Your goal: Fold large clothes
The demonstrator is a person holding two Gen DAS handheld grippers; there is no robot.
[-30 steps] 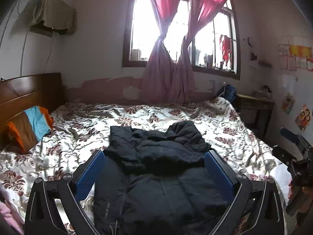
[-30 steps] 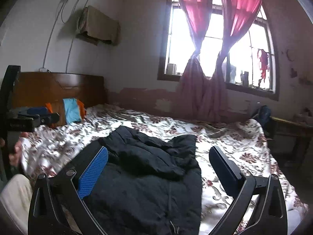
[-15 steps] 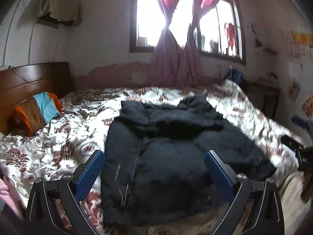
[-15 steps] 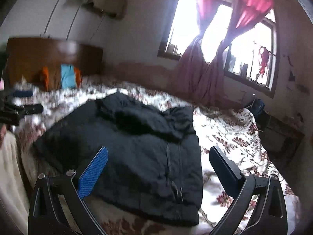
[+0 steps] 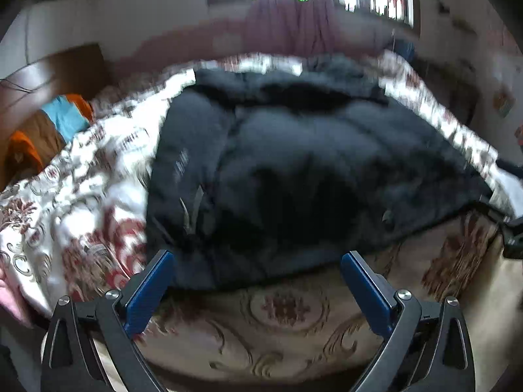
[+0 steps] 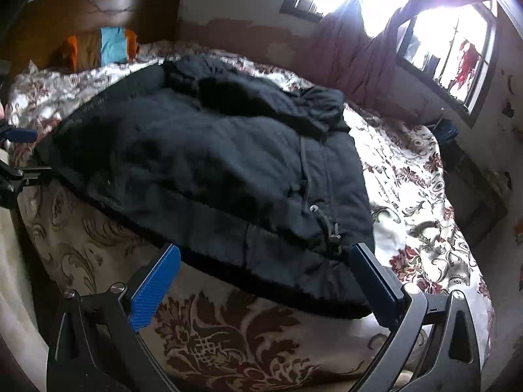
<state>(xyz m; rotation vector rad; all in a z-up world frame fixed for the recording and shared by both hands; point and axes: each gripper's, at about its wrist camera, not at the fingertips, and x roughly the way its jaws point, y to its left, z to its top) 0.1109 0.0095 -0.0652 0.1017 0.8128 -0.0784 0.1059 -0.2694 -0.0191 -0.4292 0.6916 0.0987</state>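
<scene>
Tilting both cameras downward since a second ago, I now see the dark jacket (image 5: 294,170) spread on the bed (image 5: 281,320) directly ahead, its hem nearest. My left hand-held gripper (image 5: 256,289) and right hand-held gripper (image 6: 264,281) stay spread wide, empty, just short of that hem.

- A bed (image 6: 418,196) with a floral cover and a wooden headboard (image 6: 98,9).
- A dark padded jacket (image 6: 212,170) lies spread across it.
- An orange, brown and blue pillow (image 6: 101,47) rests by the headboard.
</scene>
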